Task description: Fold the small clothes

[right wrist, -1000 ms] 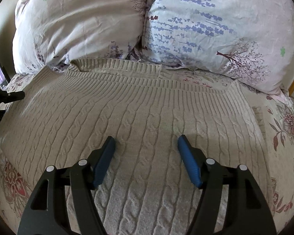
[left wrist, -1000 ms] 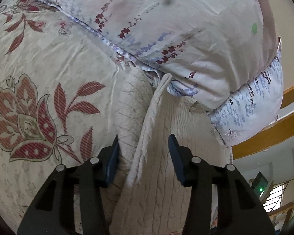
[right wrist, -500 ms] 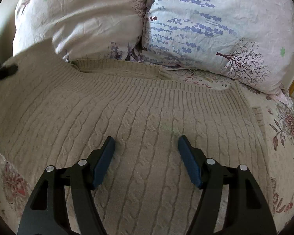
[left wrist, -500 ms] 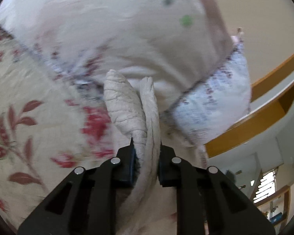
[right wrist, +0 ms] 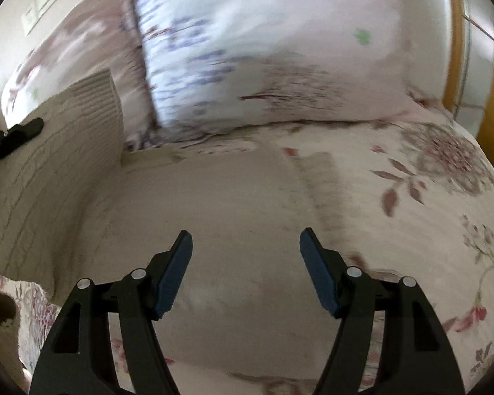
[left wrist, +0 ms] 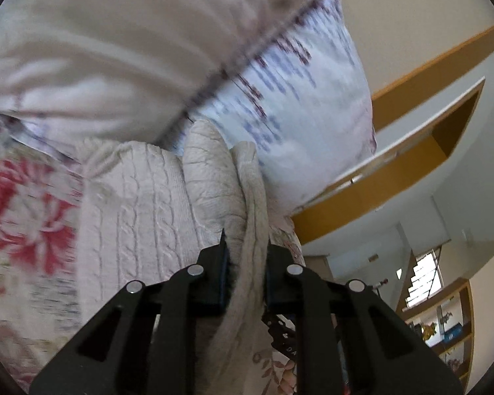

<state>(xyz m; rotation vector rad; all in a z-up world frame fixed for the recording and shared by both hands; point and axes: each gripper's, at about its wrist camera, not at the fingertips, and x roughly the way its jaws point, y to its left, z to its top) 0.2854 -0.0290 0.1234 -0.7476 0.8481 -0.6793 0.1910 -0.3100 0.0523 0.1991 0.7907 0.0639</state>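
A beige cable-knit sweater (left wrist: 141, 204) lies on the flowered bedspread. My left gripper (left wrist: 245, 263) is shut on the sweater's edge, which bunches up between the jaws and rises in front of the pillows. In the right wrist view the sweater (right wrist: 214, 217) spreads under my right gripper (right wrist: 245, 247), which is open and empty above it. The lifted left part of the sweater (right wrist: 56, 151) stands up at the left, held by the left gripper (right wrist: 16, 131). The view is blurred.
Two flowered pillows (right wrist: 280, 49) lie at the head of the bed, also seen in the left wrist view (left wrist: 131, 49). The flowered bedspread (right wrist: 428, 197) extends to the right. A wooden headboard edge (left wrist: 395, 171) and shelves (left wrist: 444, 322) are beyond.
My left gripper closed on the sweater's edge and lifted it up and over toward the right. The right gripper stayed open and swung to the right over the sweater.
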